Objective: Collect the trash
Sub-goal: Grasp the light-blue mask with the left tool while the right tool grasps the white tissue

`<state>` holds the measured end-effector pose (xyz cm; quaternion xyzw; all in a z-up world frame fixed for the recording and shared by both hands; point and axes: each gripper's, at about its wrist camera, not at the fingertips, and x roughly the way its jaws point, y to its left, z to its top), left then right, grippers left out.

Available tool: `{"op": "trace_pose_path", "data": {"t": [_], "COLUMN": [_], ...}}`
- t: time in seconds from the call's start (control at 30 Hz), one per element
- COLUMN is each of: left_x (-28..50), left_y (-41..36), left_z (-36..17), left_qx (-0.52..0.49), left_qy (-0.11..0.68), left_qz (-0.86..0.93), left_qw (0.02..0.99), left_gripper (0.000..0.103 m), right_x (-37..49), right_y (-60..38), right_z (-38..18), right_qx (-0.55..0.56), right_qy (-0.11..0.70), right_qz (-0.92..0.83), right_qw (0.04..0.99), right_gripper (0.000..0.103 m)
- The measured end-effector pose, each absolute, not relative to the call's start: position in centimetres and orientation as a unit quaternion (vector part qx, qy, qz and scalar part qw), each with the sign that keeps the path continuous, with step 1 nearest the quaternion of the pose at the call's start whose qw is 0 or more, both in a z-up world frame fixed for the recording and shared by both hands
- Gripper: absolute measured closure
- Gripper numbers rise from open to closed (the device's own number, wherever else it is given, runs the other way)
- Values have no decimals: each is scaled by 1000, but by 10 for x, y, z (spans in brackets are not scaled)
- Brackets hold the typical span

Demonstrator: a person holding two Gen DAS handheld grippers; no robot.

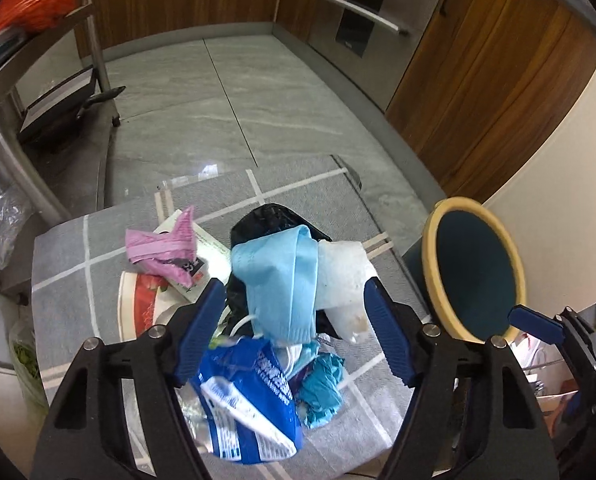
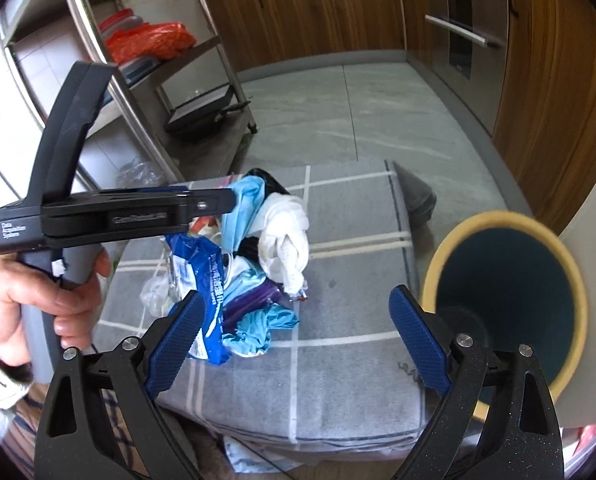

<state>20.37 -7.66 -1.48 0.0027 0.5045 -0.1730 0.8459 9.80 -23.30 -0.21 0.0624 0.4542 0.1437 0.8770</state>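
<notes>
The left gripper has its two blue pads spread apart, one on each side of a light blue face mask and a white crumpled tissue. I cannot tell if the pads press on them. On the gripper's side, in the right wrist view, small white words read "Data Acquisition System". A hand holds its handle.

The right gripper is spread wide with nothing between its pads.

The trash sits in a heap on the grey worktop cover with white lines. Just below the left gripper lies a blue wipes packet (its print is too small to read). To the gripper's left lies a pink wrapper. A black bag lies under the mask.

To the right of both grippers stands the bin, dark inside with a yellow rim, its mouth open. The cover between the heap and the bin is bare. The worktop's far edge is just behind the heap, with grey floor past it.
</notes>
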Motion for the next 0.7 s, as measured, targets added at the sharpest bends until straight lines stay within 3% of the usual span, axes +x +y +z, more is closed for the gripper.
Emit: {"op": "trace_pose_path", "data": {"t": [0.1, 0.17, 0.2, 0.3, 0.47, 0.6, 0.7], "left_x": [210, 212, 213, 212, 206, 202, 201], "left_y": [-85, -88, -88, -83, -69, -61, -52], "left_z": [-22, -26, -26, -25, -13, -9, -4], "left_qx": [11, 15, 18, 10, -12, -24, -46], "left_qy": [514, 521, 524, 527, 516, 511, 508], "left_qz": [-168, -169, -168, -169, -182, -187, -192], "left_qw": [841, 836, 835, 833, 837, 839, 838], "left_gripper": [44, 62, 81, 92, 96, 97, 97], "right_x": [104, 108, 109, 113, 122, 139, 151], "right_y": [-229, -228, -228, -225, -224, -225, -227], "right_z": [-8, -11, -13, -16, -22, -41, -55], "right_qx": [66, 70, 73, 74, 91, 112, 124], "right_qy": [459, 461, 463, 465, 465, 476, 483], "right_qz": [145, 144, 144, 145, 147, 148, 141], "right_qw": [874, 873, 872, 870, 868, 860, 855], "right_gripper": [10, 10, 10, 10, 12, 34, 38]}}
